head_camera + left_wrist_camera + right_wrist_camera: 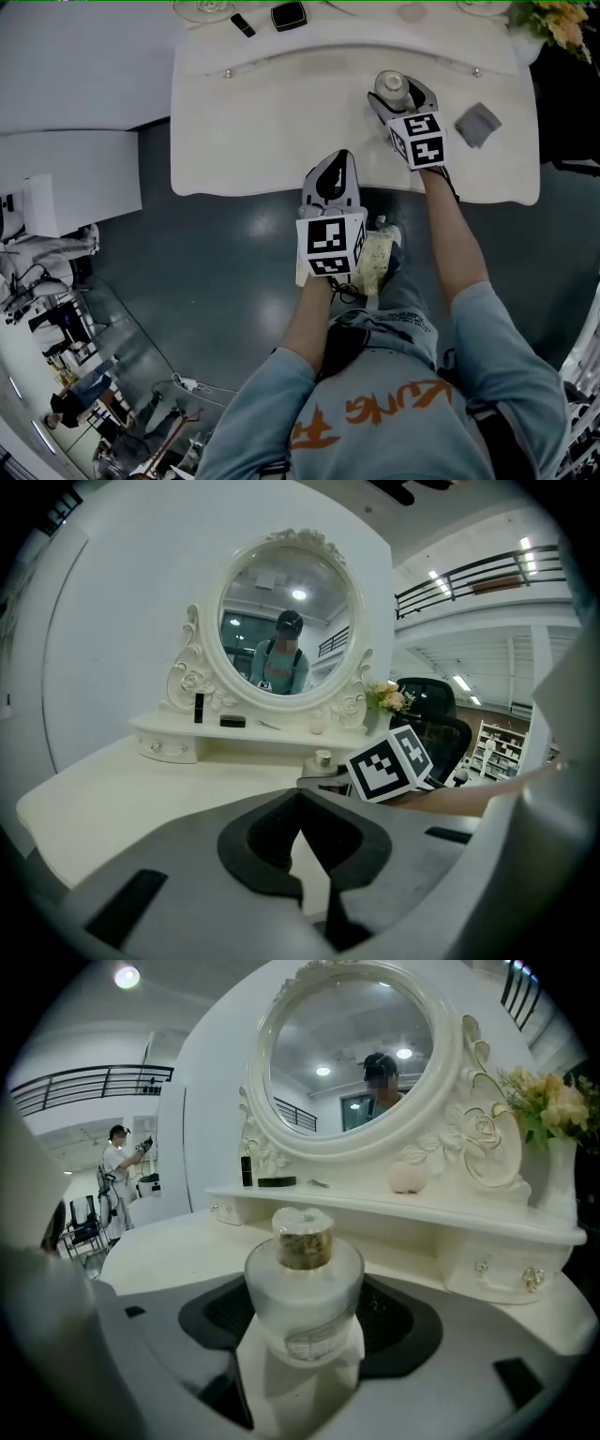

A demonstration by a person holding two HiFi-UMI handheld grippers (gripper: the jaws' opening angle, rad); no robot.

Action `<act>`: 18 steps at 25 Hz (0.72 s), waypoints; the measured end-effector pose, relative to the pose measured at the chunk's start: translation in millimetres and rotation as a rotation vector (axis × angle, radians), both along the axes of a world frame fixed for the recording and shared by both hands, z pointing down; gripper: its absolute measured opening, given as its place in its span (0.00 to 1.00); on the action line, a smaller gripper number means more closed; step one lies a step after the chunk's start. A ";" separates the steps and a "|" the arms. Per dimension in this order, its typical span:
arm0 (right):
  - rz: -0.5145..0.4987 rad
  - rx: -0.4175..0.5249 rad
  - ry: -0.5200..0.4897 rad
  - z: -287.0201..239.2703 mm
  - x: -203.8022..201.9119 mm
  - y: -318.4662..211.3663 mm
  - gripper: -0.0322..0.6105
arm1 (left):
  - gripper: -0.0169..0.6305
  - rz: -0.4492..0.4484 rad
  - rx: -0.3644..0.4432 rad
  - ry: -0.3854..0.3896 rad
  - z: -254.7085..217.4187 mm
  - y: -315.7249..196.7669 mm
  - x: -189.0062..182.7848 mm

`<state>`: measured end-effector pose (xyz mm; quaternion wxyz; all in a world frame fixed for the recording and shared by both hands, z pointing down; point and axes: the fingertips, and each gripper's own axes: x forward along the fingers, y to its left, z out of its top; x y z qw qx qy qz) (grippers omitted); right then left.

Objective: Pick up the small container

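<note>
Two tools and one task item are listed.

**Item:** the small container (303, 1288) is a frosted jar with a gold collar and a pale cap. It is shown upright at the centre of the right gripper view and right of centre in the upper part of the head view. It stands on the white worktop (262, 122), just in front of the raised shelf.

**Right tool** (401, 94): it is set around the jar, with one jaw at each side. The jaws are closed in to the jar's width and appear pressed on its wall, so the jar is taken to be gripped. The jar's base appears level with the worktop, so no lift is judged to have begun.

**Left tool** (335, 167): it is held at the lower edge of the worktop, at the centre of the head view, well apart from the jar. Its jaws are drawn almost together, with only a thin slit between them, and nothing is held.

**Status:** reaching and closing are judged done. Raising the jar clear of the worktop is what is left.

**Also noted:** a grey cloth-like piece (478, 124) lies on the worktop just right of the right tool.
</note>
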<state>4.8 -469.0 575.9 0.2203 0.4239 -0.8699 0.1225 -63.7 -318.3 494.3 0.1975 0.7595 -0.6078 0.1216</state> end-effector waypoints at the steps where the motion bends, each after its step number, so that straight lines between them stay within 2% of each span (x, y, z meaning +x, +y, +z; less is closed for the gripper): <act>1: 0.002 -0.002 0.000 -0.3 0.1 -0.1 0.54 | 0.05 -0.001 0.002 0.001 -1.8 0.3 0.1; 11: 0.052 -0.032 -0.085 -8.2 10.8 25.6 0.55 | 0.05 -0.033 0.019 0.010 -11.5 7.4 -10.7; 18: 0.079 0.025 -0.105 -47.5 32.6 54.5 0.55 | 0.05 -0.063 0.045 0.035 -21.9 12.6 -10.7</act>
